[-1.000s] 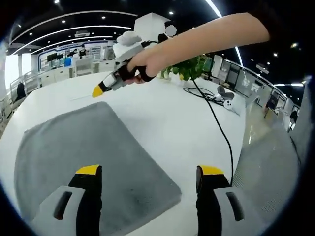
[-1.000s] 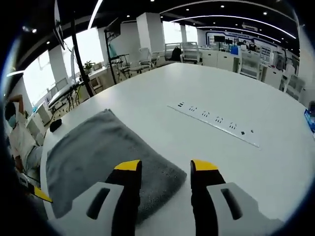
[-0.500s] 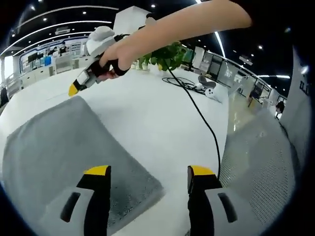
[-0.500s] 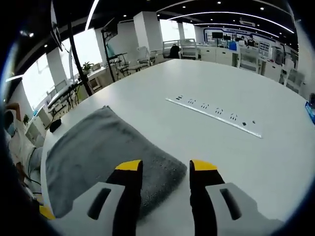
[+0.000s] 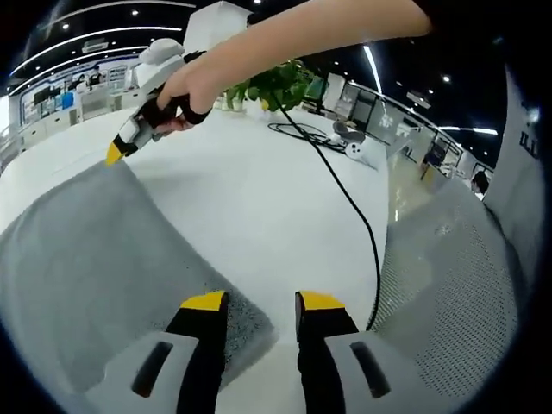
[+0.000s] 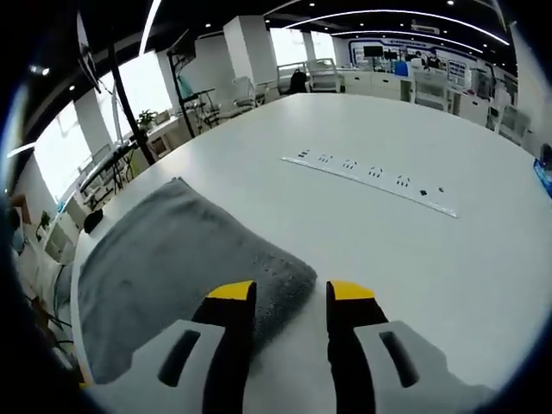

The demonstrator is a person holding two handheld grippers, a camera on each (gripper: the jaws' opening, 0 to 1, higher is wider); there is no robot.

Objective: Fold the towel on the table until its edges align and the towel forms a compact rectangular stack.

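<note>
The grey towel [image 5: 95,259] lies flat on the white table [image 5: 276,190]. Left gripper [image 5: 259,304] and right gripper [image 6: 289,291] each straddle a corner, jaws narrowly apart, nothing clamped. Recommendation: seat both corners fully between the jaws before lifting, keeping edges parallel.

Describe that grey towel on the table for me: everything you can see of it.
The grey towel looks like soft, nubbly terry cloth. It lies flat on the white table, seemingly in thick folded layers with rounded corners. The right gripper straddles one corner, the left gripper another, yellow-tipped fingers open; actual contact can't be judged.
</note>
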